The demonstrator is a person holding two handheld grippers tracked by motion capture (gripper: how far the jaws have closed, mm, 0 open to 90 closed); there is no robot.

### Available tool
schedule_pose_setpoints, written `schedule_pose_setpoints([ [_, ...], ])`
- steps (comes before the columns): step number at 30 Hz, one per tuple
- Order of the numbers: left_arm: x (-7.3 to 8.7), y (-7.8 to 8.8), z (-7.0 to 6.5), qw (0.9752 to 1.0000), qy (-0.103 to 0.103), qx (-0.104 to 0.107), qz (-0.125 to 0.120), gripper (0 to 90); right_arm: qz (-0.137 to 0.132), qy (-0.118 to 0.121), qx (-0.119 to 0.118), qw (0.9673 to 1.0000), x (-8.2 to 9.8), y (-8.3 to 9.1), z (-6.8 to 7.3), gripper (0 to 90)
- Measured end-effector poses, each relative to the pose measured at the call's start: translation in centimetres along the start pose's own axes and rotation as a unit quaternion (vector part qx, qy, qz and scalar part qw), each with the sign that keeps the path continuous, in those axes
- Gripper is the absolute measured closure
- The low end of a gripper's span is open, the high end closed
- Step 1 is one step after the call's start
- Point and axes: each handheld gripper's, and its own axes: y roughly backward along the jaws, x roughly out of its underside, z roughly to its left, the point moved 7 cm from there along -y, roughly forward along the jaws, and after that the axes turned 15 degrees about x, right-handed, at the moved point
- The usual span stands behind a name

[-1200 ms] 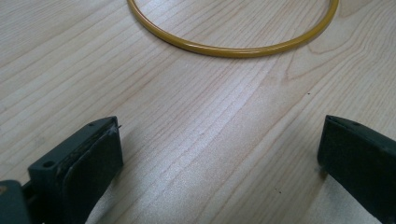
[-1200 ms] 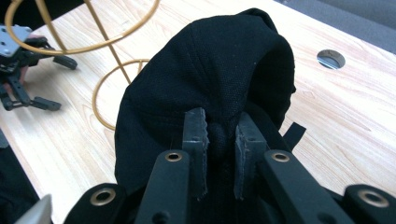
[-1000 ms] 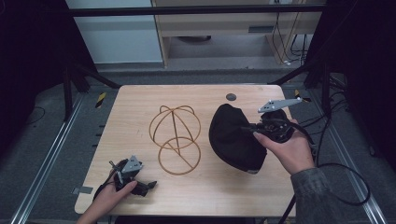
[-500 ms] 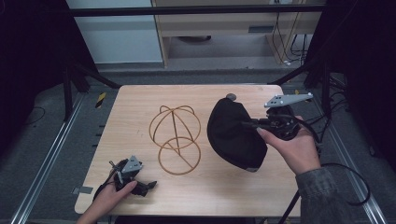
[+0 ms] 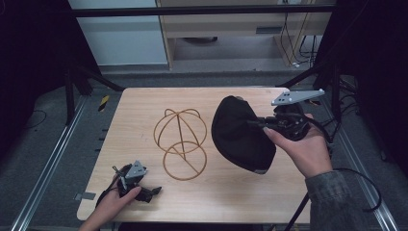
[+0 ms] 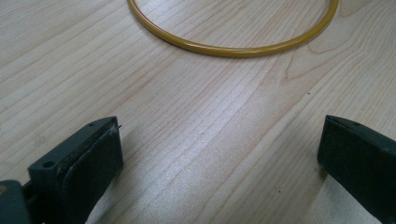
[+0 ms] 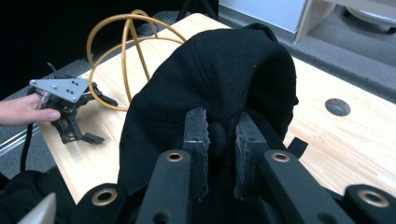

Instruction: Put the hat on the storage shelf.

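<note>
1. While the black cap (image 5: 239,134) is pinched at its edge by the right gripper (image 5: 269,124), it hangs tilted above the table (image 5: 144,110), right of the wire stand (image 5: 181,143).
2. The left gripper (image 5: 144,191) is rested near the table's front edge, jaws apart, nothing held.

The right gripper (image 5: 260,126), clamped on the black cap (image 5: 239,133), rose from the table (image 5: 144,110) and carried the cap up with it. The cap tipped more upright, so that its upper edge covered the round hole in the tabletop.
</note>
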Motion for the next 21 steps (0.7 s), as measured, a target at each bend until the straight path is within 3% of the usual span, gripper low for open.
schedule_pose_setpoints([
  [17, 0.0, 0.0, 0.0, 1.0, 0.0, 0.0, 0.001, 0.0, -0.017, 0.03, -0.011, 0.9993, -5.4, -0.4, 2.3, 78.5],
  [21, 0.0, 0.0, 0.0, 1.0, 0.0, 0.0, 0.001, 0.0, -0.017, 0.036, -0.012, 0.9991, -6.0, -0.7, 2.9, 78.5],
])
